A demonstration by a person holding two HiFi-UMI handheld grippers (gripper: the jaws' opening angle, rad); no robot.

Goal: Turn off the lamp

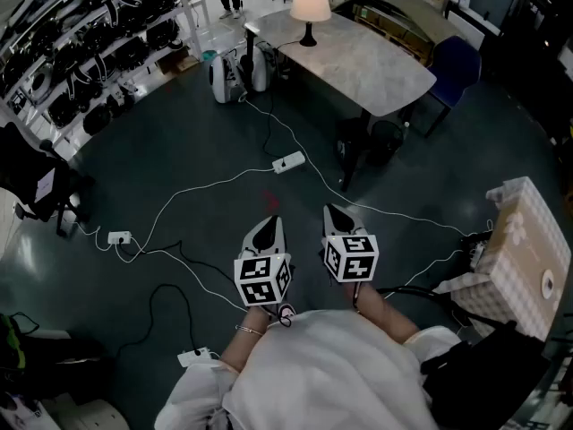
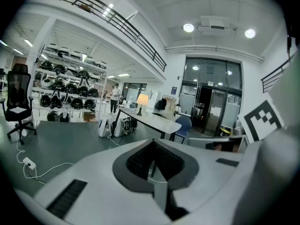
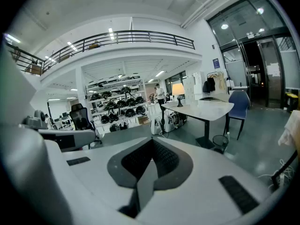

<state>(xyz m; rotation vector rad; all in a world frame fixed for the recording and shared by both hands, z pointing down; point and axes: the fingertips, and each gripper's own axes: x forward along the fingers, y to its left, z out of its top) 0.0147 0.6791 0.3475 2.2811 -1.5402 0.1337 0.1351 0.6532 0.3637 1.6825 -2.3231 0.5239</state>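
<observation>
On L/R claws (image 1: pixel 273 222) (image 1: pixel 330 210): b/w marker cubes (image 1: pixel 262 280) (image 1: pixel 351 258)

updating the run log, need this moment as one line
phase: before contact | left hand-held gripper: shut, empty | right hand-held gripper: shut, empty | cream-shaded table lamp: looks lit, on grey table, across the floor

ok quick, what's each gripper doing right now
white left gripper: closed, holding nothing
white right gripper: closed, holding nothing
</observation>
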